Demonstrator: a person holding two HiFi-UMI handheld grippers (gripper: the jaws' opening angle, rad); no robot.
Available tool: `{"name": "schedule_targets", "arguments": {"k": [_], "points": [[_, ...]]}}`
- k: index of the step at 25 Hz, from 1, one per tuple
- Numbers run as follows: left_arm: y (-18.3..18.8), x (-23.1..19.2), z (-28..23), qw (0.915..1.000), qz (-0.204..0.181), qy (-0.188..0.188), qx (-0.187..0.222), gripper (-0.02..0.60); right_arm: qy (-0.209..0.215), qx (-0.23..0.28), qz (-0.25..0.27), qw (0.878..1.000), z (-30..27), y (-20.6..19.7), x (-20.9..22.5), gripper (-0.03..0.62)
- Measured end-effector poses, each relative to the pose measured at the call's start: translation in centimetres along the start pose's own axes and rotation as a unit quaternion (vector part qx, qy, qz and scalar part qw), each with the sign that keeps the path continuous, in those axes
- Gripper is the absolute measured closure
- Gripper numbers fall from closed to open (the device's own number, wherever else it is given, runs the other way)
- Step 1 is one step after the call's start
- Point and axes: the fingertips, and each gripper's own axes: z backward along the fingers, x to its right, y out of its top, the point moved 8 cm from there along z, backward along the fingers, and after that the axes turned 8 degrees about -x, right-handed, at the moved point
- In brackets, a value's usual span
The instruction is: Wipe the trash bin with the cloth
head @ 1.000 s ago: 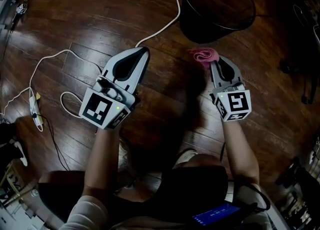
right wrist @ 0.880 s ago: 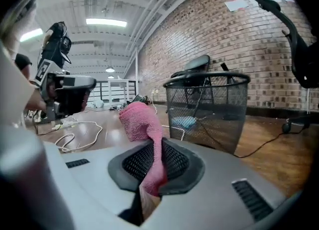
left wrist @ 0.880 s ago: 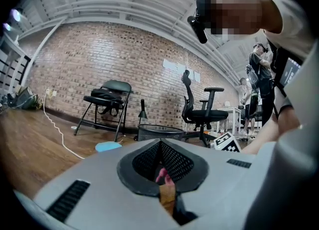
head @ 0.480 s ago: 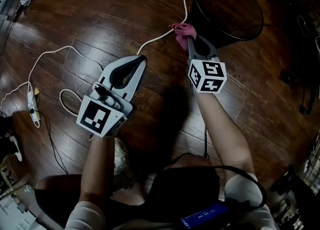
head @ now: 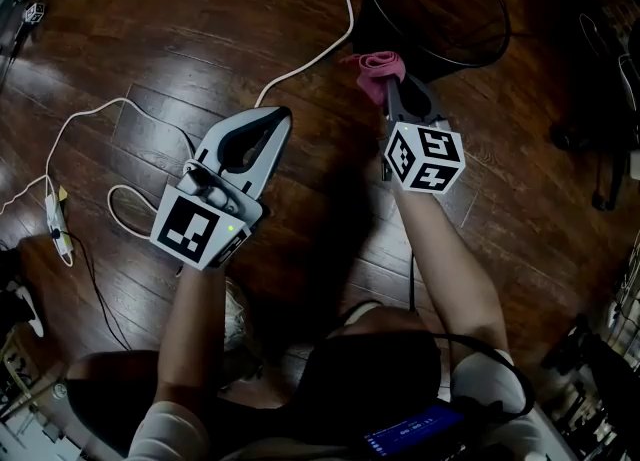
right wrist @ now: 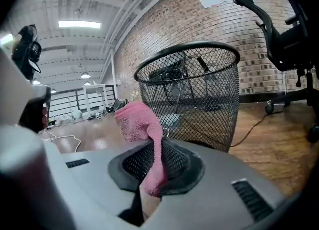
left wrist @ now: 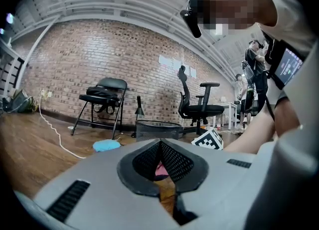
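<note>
The right gripper (right wrist: 153,160) has its jaws closed on a pink cloth (right wrist: 138,122), whose free end stands above them. A black wire-mesh trash bin (right wrist: 204,99) stands upright just beyond, on wooden floor (right wrist: 271,149).

A white cable (head: 348,14) crosses open floor (head: 320,199) beside the trash bin (head: 430,9).

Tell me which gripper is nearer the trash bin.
Right. The right gripper, clamping the pink cloth, sits just beside the trash bin's near wall. The left gripper, shut and empty, hangs over the floor, farther off to the bin's left.
</note>
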Motion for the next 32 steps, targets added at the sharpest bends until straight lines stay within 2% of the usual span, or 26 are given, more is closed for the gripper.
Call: {"name": "schedule_targets", "arguments": {"k": [7,13,18,25,28,32], "points": [[-0.4,-0.2,0.2,1.0000,0.001,-0.006,0.002,0.572,-0.015,-0.009,0.010,1.000,2.6,-0.8,3.1,0.556],[-0.4,0.8,-0.7,1.0000,0.002,-0.005,-0.004,0.572,-0.046,-0.021,0.013,0.999,3.9,-1.3,8.4,0.556],[-0.5,1.3,-1.0,0.9999,0.006,-0.006,-0.009,0.572,-0.076,-0.032,-0.016,0.996,3.1,-1.9,12.3,0.556],[-0.5,1.3,-0.9,0.9999,0.005,-0.006,-0.011,0.572,-0.111,-0.019,-0.049,0.992,2.0,-1.6,15.6,0.557],[-0.6,1.4,-0.9,0.9999,0.012,-0.007,-0.008,0.572,-0.100,-0.004,-0.054,0.993,4.0,-2.4,14.6,0.557],[-0.8,1.2,-0.9,0.9997,0.021,-0.012,0.000,0.572,-0.042,0.016,-0.060,0.997,6.6,-4.4,8.8,0.556]]}}
